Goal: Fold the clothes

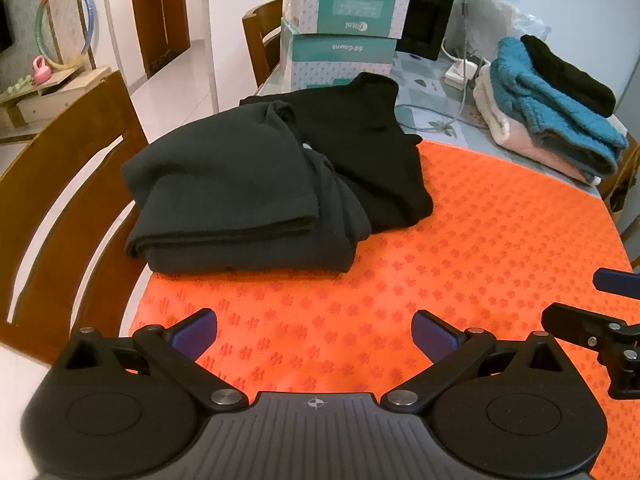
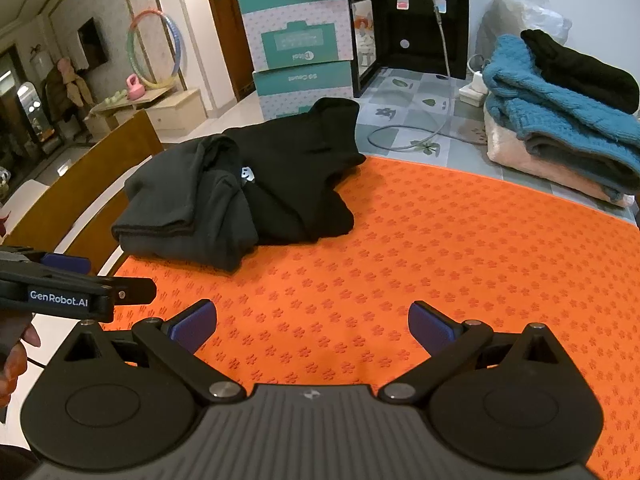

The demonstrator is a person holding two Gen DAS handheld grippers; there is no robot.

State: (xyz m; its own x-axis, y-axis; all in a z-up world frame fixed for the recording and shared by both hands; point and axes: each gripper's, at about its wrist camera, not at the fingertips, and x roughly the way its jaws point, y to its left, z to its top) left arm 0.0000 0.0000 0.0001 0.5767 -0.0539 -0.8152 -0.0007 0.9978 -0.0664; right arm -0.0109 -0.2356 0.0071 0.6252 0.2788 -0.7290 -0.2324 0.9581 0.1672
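Left tongs (image 1: 315, 334) nearest my view, blue pads spread wide, gripping nothing, low over orange flower-patterned mat (image 1: 460, 248) on bench. Right tongs (image 2: 313, 325) likewise splayed, empty, beside left ones. Folded dark grey garment (image 1: 236, 196) lies ahead and left of both tongs, well apart, near mat's left edge. Crumpled black garment (image 1: 372, 140) touches it behind. Stack of folded teal, black, pink knitwear (image 1: 556, 112) far right on bench.
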